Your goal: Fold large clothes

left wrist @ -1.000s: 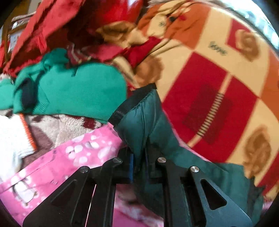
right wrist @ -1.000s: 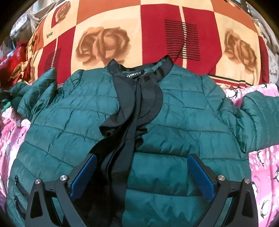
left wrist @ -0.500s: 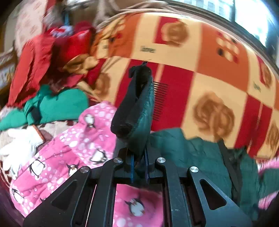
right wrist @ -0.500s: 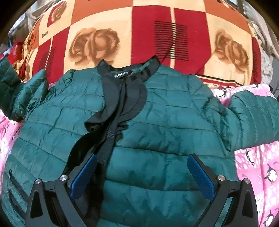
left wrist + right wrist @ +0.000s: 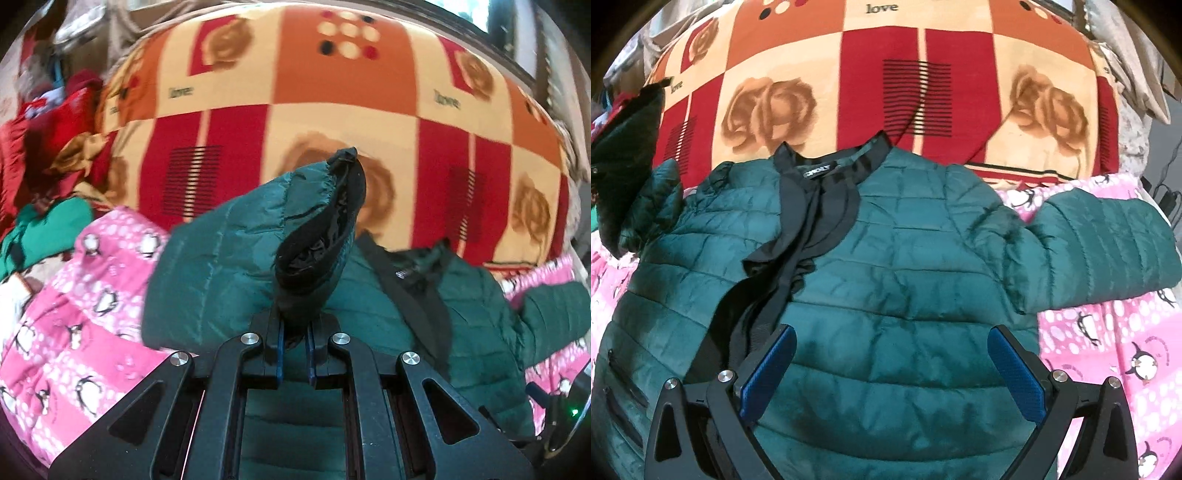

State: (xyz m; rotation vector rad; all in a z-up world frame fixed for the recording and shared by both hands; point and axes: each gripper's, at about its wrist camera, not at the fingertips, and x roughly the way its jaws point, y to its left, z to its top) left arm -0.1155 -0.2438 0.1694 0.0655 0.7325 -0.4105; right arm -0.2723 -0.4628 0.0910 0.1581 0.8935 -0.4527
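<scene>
A dark green puffy quilted jacket (image 5: 886,266) is laid flat, front up, on a pink blanket with penguins (image 5: 1108,339). Its black collar (image 5: 827,173) is pointed toward a red, orange and cream checked blanket with roses (image 5: 886,44).

One sleeve (image 5: 258,236) of the jacket is pinched by the left gripper (image 5: 295,349). Its jaws are closed tight on the cloth just under the black cuff (image 5: 325,236), and the sleeve is held up above the jacket's body. The other sleeve (image 5: 1108,243) is spread out to the side on the pink blanket.

The right gripper (image 5: 892,373) is held over the lower middle of the jacket. Its jaws are wide open and nothing is held in them. It cannot be told if the blue pads (image 5: 768,369) are touching the cloth.

The jacket is judged to be light, soft and squishy. The shiny cloth looks slippery, so a thin pinch could be lost. A better hold is likely to be had at a cuff, a seam or the hem, where the cloth is thicker. The puffy filling is likely to spring back, so each fold may need to be pressed down. The loose black ribbon (image 5: 775,295) at the front may need to be tucked in too.

A pile of red and green clothes (image 5: 48,155) is seen far off to one side.
</scene>
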